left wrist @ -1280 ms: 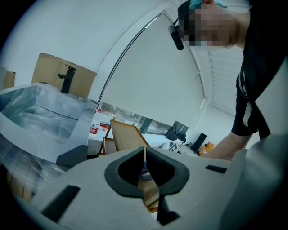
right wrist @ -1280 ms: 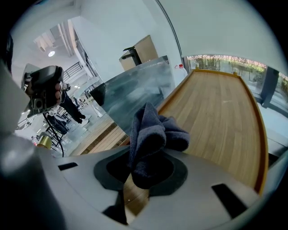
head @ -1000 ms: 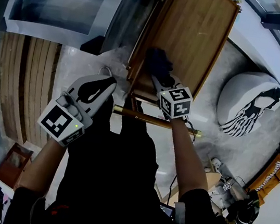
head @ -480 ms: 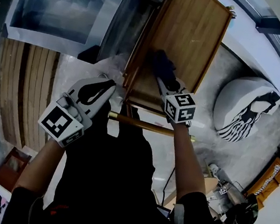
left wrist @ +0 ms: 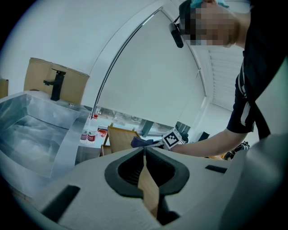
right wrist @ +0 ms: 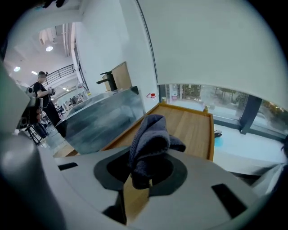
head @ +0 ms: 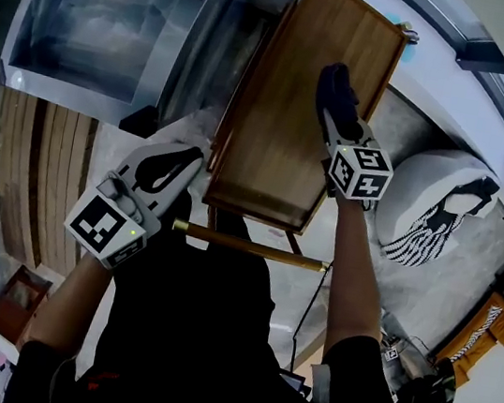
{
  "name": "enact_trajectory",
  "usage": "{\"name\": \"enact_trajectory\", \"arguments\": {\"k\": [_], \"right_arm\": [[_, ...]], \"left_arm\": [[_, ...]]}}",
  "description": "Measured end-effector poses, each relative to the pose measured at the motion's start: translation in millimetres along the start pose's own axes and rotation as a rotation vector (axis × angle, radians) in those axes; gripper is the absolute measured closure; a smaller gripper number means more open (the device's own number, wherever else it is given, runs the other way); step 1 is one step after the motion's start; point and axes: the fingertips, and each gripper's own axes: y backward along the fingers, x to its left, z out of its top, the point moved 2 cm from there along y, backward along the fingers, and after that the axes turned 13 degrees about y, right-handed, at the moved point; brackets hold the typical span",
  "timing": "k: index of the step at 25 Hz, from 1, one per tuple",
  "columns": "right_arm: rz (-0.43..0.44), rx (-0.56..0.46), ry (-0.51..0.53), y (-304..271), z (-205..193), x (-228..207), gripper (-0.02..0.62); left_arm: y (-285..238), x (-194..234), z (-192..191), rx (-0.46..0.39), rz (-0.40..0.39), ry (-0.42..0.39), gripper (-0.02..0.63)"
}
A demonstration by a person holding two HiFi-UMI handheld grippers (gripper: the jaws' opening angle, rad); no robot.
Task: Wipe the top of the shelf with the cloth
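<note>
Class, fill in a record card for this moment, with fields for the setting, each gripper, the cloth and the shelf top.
setting: a person stands over a wooden shelf, with a metal basin to its left
left gripper: jaws together, nothing held, by the shelf's near left corner
right gripper: shut on the cloth
cloth: dark blue-grey, bunched, over the right side of the shelf top
shelf top: bare wood, raised rim

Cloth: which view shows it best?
Right gripper view: the cloth fills the centre, bunched and clamped in the right gripper, with the shelf top behind it. Head view shows it only as a dark lump ahead of that gripper on the shelf. Left gripper view shows just a small, distant blue patch.
</note>
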Motion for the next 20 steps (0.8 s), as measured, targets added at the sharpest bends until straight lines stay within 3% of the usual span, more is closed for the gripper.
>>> {"name": "enact_trajectory", "arguments": {"k": [10, 20], "right_arm": [[-0.04, -0.014, 0.041, -49, 31, -79, 0.512], [-0.075, 0.007, 0.094, -84, 40, -107, 0.512]], "left_arm": [[-24, 7, 0, 0.032, 0.067, 0.045, 0.574], [-30, 9, -14, 0.053, 0.093, 0.075, 0.574]]}}
